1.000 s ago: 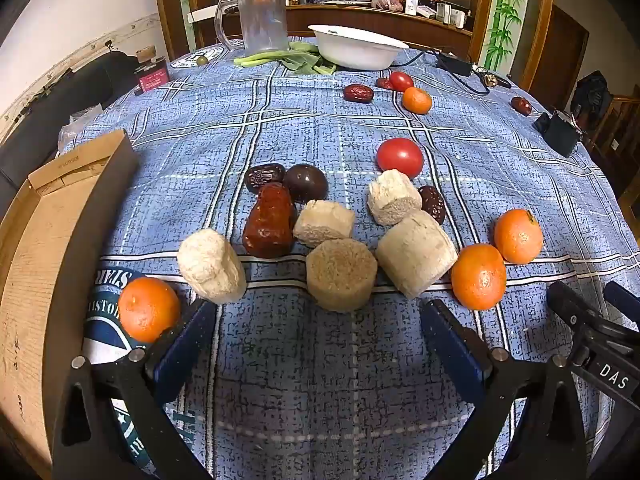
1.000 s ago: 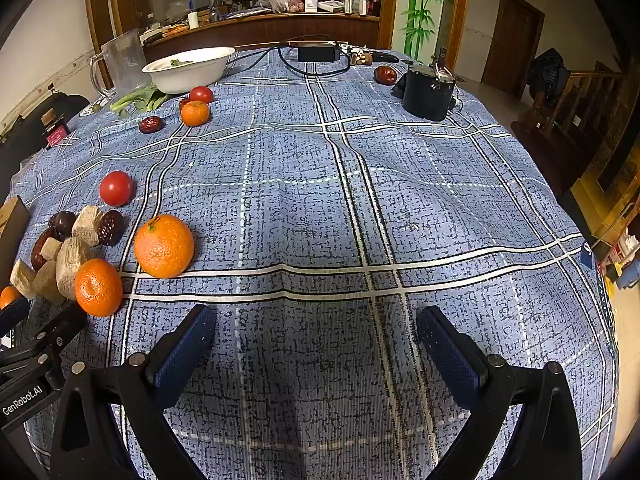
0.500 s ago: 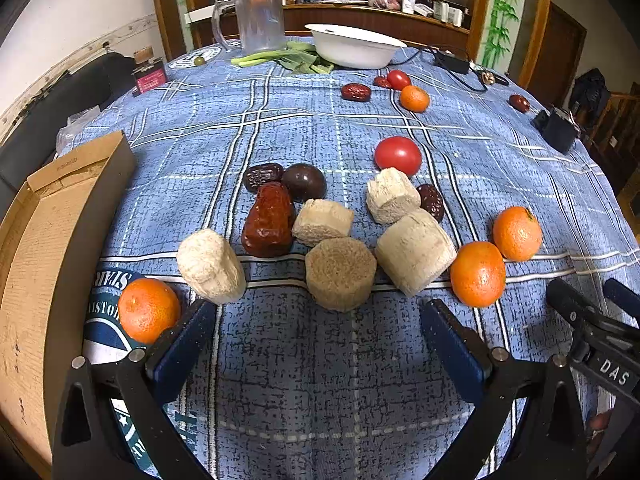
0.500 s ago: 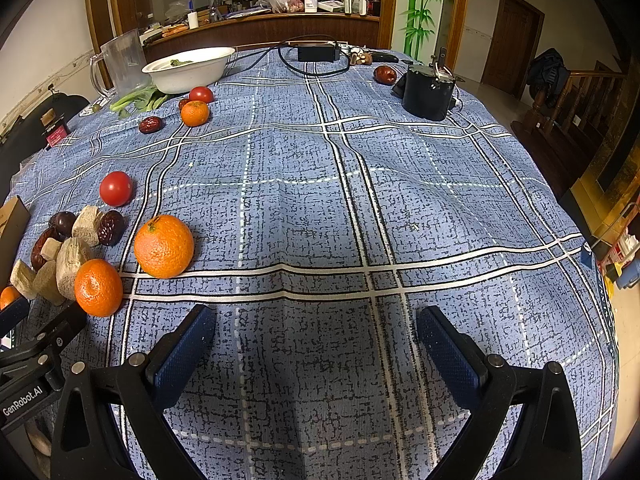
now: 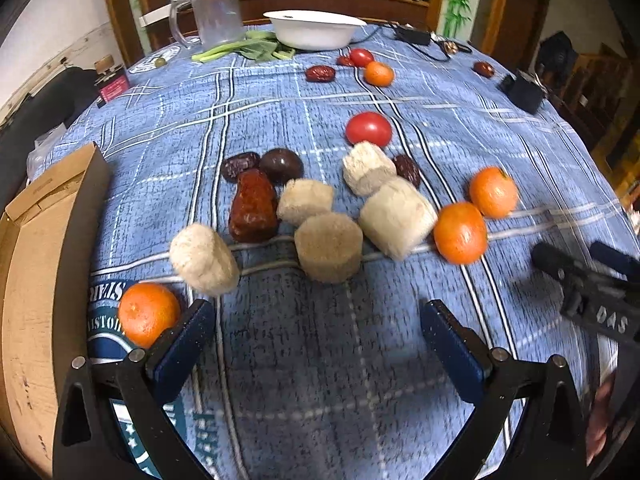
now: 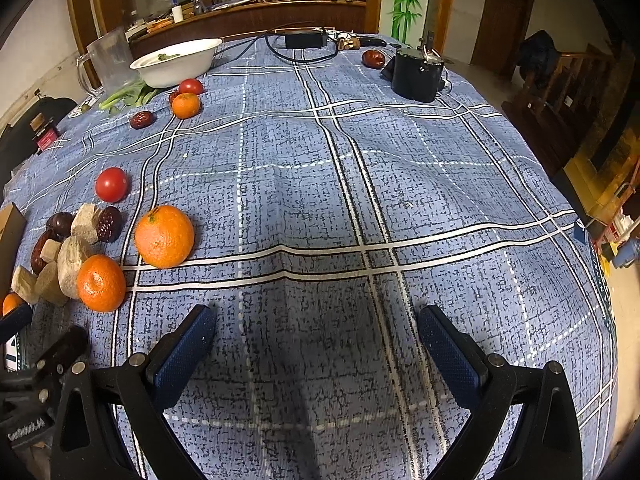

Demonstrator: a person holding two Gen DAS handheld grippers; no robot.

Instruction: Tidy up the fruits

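Ahead of my open left gripper [image 5: 316,320] lies a cluster on the blue cloth: several beige cylinder pieces [image 5: 328,246], dark red dates [image 5: 253,210], a dark plum [image 5: 281,165] and a tomato [image 5: 368,129]. One orange [image 5: 148,313] sits just outside its left finger; two more oranges [image 5: 460,232] lie to the right. My right gripper [image 6: 316,330] is open over bare cloth, with nothing between its fingers. In the right wrist view the two oranges [image 6: 164,236] sit to the front left. It also appears at the right edge of the left wrist view, as the right gripper [image 5: 592,288].
A cardboard box [image 5: 36,264] stands at the table's left edge. At the far end are a white bowl [image 5: 314,32], a clear jug [image 5: 214,10], greens [image 5: 244,50], another tomato and orange [image 5: 378,73]. A black device [image 6: 416,74] and cables [image 6: 304,42] lie far right.
The left wrist view has shifted a little, so the cluster sits slightly lower and left, with motion blur. The right gripper has not moved. Both stay open.
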